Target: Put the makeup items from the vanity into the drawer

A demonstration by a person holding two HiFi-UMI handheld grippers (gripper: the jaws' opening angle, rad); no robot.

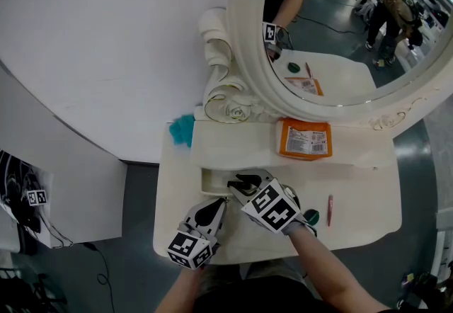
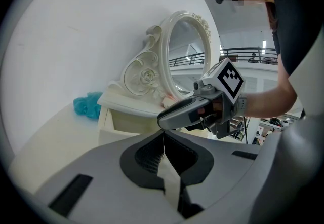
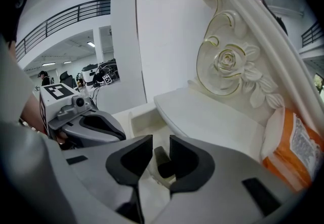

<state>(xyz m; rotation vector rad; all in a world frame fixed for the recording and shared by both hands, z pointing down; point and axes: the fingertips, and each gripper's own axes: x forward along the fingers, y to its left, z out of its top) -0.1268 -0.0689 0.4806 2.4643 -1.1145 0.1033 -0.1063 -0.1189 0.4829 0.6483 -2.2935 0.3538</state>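
Note:
The cream vanity's drawer stands pulled out under the shelf. My right gripper hangs over its right part, pointing steeply down. In the right gripper view a small olive tube with a dark end sits between the jaws, touching both pads. My left gripper is level beside it at the table's front, its jaws shut with nothing between them. An orange packet lies on the shelf. A thin red stick and a round green item lie on the table to the right.
A large oval mirror in a carved cream frame stands behind the shelf. A teal fluffy thing lies at the shelf's left end. A white wall runs along the left. The table's front edge is close to the person.

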